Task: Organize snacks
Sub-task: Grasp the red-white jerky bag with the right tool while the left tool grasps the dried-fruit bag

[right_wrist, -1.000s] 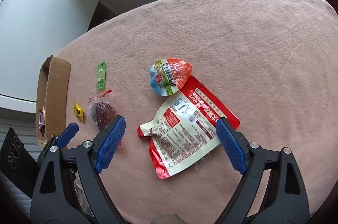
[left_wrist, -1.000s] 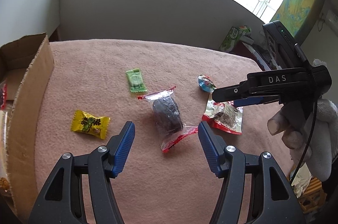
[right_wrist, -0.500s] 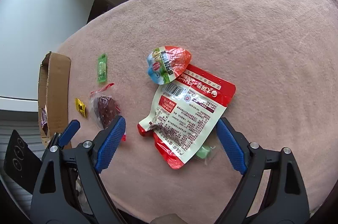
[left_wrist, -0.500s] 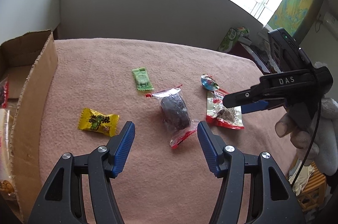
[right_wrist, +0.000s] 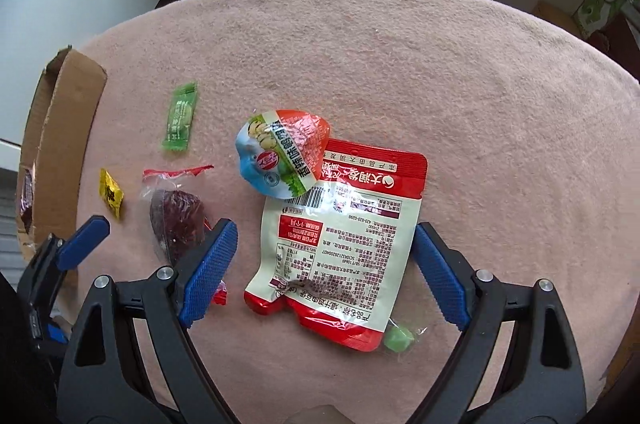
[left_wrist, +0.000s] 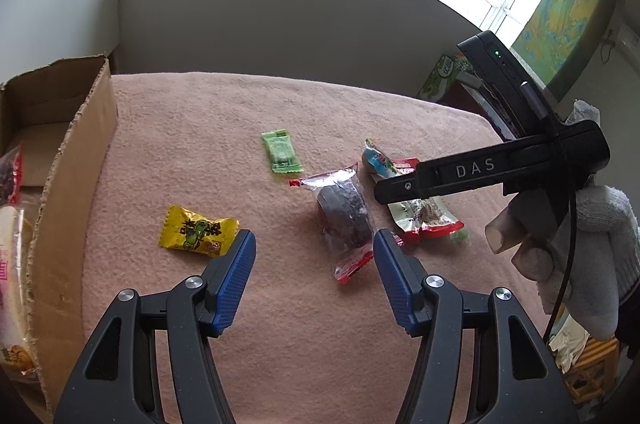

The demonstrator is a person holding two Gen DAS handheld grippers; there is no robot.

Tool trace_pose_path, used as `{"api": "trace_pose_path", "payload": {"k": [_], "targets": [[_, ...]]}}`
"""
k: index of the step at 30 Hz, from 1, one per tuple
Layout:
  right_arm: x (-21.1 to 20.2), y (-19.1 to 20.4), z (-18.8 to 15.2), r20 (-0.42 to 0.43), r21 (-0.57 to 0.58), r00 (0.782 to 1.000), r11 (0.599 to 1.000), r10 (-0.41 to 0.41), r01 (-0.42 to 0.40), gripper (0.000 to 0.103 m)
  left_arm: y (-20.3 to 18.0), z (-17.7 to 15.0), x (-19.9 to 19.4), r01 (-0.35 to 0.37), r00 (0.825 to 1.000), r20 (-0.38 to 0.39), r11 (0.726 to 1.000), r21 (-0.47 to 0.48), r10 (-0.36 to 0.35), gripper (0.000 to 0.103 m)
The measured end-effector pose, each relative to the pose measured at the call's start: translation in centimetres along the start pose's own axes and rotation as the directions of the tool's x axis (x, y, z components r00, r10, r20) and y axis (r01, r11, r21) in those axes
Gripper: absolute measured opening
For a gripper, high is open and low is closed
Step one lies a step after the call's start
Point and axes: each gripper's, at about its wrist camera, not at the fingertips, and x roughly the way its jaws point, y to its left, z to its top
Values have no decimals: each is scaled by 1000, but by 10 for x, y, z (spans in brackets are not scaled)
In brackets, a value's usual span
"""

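Snacks lie loose on the pink cloth-covered table [right_wrist: 460, 72]. Red-and-white pouch [right_wrist: 340, 240] is flat on the cloth, label side up, sitting between the spread fingers of the right gripper [right_wrist: 324, 264]; jaws wide apart, not touching it, holding nothing. Blue-and-red egg-shaped pack [right_wrist: 282, 152] overlaps the pouch's top left corner. Small green candy [right_wrist: 398, 339] in clear wrap pokes out at the pouch's lower right edge.

Clear pack with a dark cake [left_wrist: 344, 214] lies in front of the left gripper [left_wrist: 314, 280], closer to its right finger; jaws apart, empty, no contact. In the right wrist view the same pack sits just left of the right gripper's left finger [right_wrist: 208, 268], partly hidden behind it.

Yellow candy [left_wrist: 198, 231] is just beyond the left gripper's left fingertip [left_wrist: 236, 280]. Green packet [left_wrist: 281, 151] lies farther back, well apart from both grippers.

Cardboard box [left_wrist: 68, 160] stands at the table's left edge, open top, with several wrapped snacks inside [left_wrist: 10, 176].

Right gripper body, marked DAS, reaches in over the pouch in the left wrist view; gloved hand [left_wrist: 576, 236] on it.
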Motion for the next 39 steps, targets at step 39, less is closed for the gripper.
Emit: {"api": "trace_pose_path", "payload": {"k": [39], "targets": [[3, 2, 1, 65, -210, 990, 969, -123, 134, 76, -23, 21, 56, -36, 996, -79, 999, 27, 38, 38]]}}
